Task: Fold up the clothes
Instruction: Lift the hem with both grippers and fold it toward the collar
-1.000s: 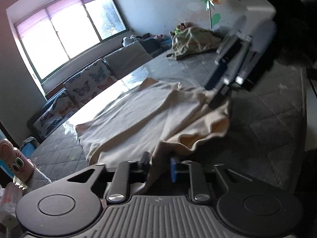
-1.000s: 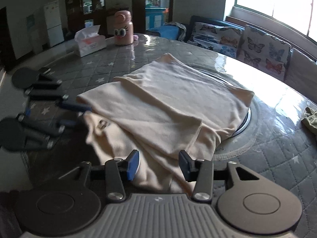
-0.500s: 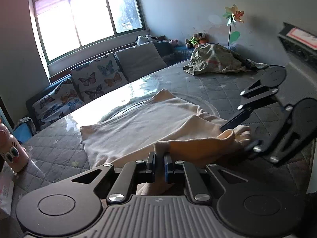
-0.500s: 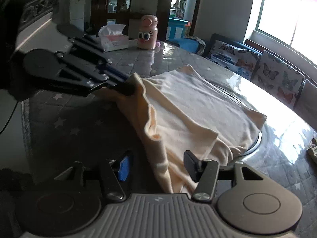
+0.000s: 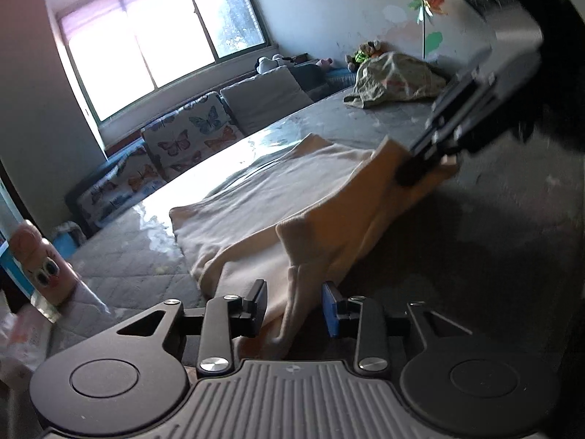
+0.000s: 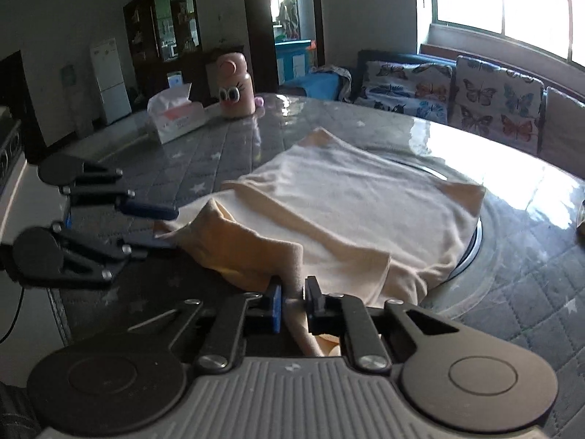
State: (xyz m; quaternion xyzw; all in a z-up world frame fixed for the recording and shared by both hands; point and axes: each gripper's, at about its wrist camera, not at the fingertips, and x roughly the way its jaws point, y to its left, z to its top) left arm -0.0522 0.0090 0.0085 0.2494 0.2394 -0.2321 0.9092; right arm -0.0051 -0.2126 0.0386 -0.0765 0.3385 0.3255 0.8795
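Note:
A cream garment [image 5: 278,201] lies partly folded on the grey quilted round table [image 5: 493,256]; it also shows in the right wrist view [image 6: 347,201]. My left gripper [image 5: 294,305] is open, with a hanging fold of the garment between its jaws, not clamped. In the right wrist view the left gripper [image 6: 153,226] is at the garment's near left corner. My right gripper [image 6: 292,301] is shut on the garment's near edge and lifts it slightly. In the left wrist view the right gripper [image 5: 420,168] pinches the raised far corner.
A pink cartoon bottle [image 6: 236,86] and a tissue box [image 6: 175,117] stand at the table's far left. An olive garment heap [image 5: 391,77] lies at the table's far end. Butterfly-print sofa cushions [image 6: 475,91] line the wall under the window.
My left gripper, shut on the garment half a second ago, has opened. My right gripper, open before, has shut on the garment's edge and holds it up.

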